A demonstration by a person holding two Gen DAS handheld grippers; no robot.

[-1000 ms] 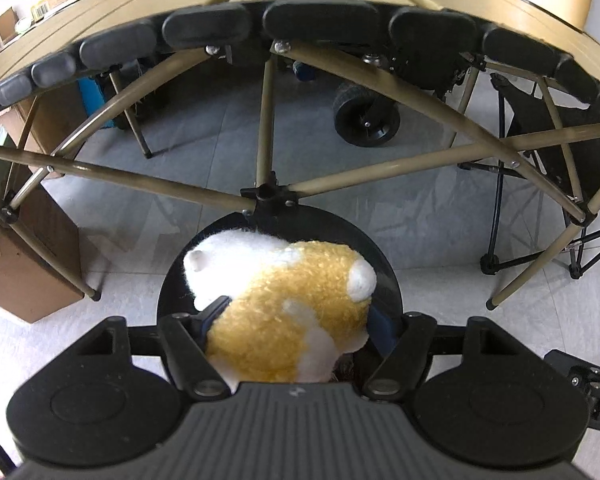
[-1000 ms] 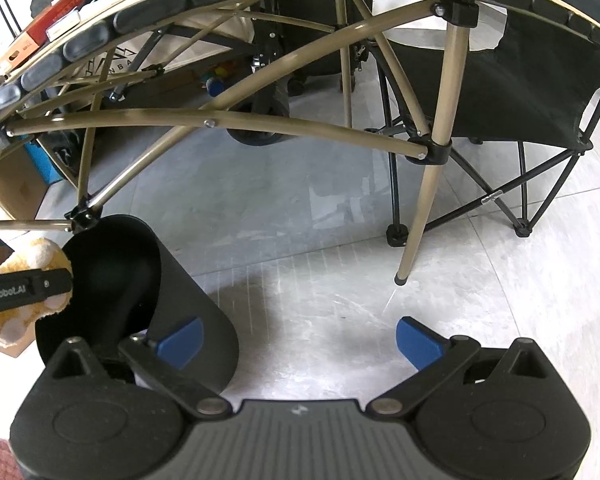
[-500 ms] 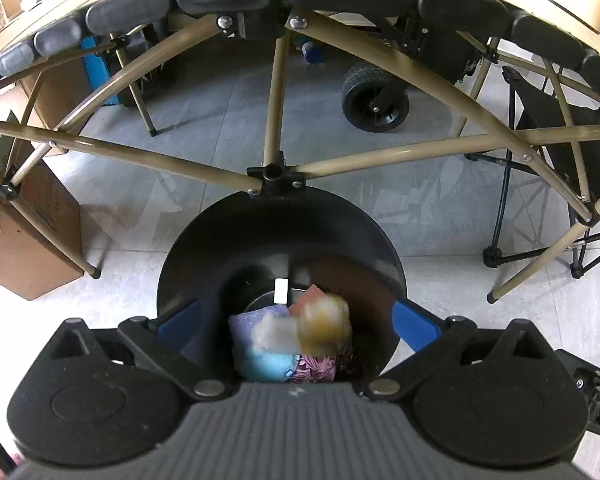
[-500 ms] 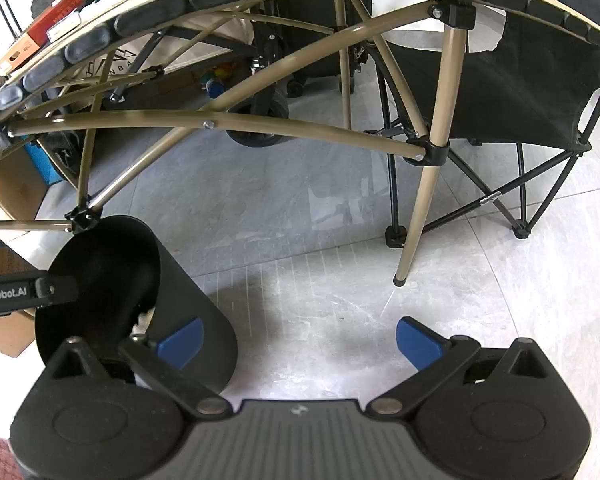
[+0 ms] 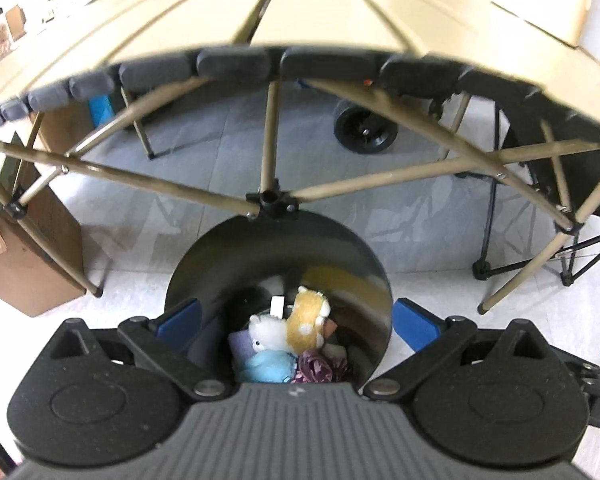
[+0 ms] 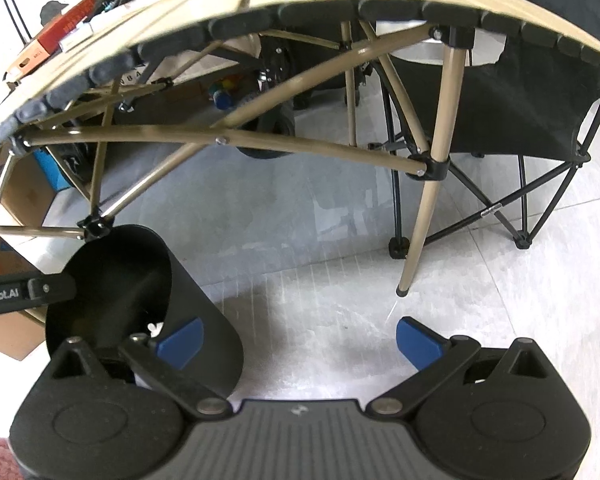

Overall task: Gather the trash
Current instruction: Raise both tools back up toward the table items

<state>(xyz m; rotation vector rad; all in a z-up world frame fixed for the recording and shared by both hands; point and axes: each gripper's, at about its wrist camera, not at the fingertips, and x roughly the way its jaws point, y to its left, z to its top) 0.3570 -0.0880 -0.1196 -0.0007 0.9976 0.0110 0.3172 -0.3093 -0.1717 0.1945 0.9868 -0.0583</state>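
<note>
The left gripper point(image 5: 294, 318) hangs wide open over the black bin point(image 5: 228, 256), holding nothing. The fluffy yellow and white toy point(image 5: 296, 322) lies inside on other trash. The right gripper point(image 6: 298, 338) is wide and empty too. I think the next job is finding more trash. The bin's bottom is too dark to see.

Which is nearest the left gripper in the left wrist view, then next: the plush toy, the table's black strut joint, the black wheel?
1. Plush toy: inside the black bin, just ahead of the open left gripper.
2. Strut joint: centre, past the bin's far rim.
3. Black wheel: upper right, under the table.
</note>
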